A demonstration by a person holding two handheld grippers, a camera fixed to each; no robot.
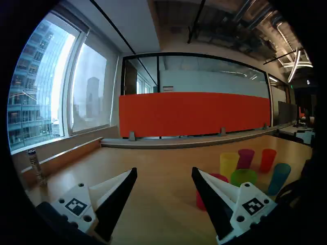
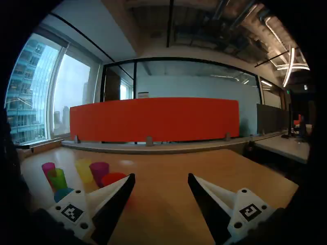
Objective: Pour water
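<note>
Plainly released, the left claw [image 1: 163, 169] and right claw [image 2: 160, 175] hover over the desk [image 1: 163, 204]. The coloured cups [image 1: 243, 176] cluster between them, with open wood ahead to the far edge.

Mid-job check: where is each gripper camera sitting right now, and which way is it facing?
Left gripper view: rides on the left gripper, low over the wooden table, facing the orange partition; its two open fingers show, coloured cups to its right.
Right gripper view: rides on the right gripper, same heading; open fingers show, cups to its left.
Shared: table, partition, cups, windows.
</note>
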